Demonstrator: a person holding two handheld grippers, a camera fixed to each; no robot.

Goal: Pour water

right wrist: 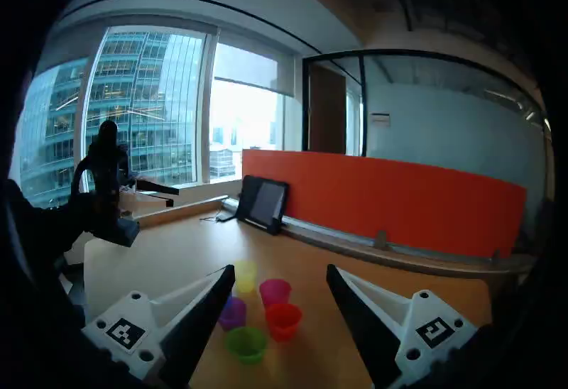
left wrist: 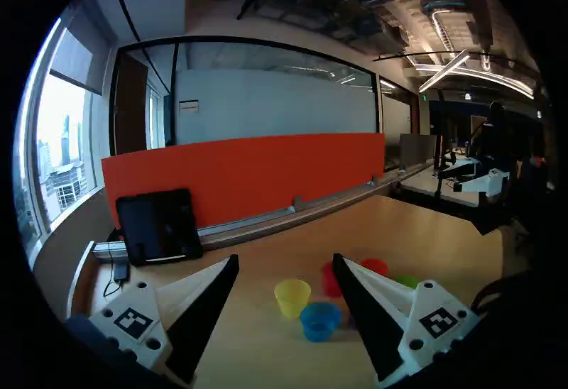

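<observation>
The left gripper (left wrist: 285, 257) has its fingers spread wide, gripping nothing. Just ahead between them, on the wooden table (left wrist: 426, 226), stand a blue cup (left wrist: 319, 320) and a yellow cup (left wrist: 292, 297). A red cup (left wrist: 374, 266) and a green cup (left wrist: 406, 280) peek past its right finger. The right gripper (right wrist: 280, 267) is likewise spread and empty, with a purple cup (right wrist: 233, 312) and a pink cup (right wrist: 275, 292) between its fingers among the others. Farther ahead, left of the left gripper, a tablet (left wrist: 157, 226) stands propped before an orange divider (left wrist: 248, 169).
</observation>
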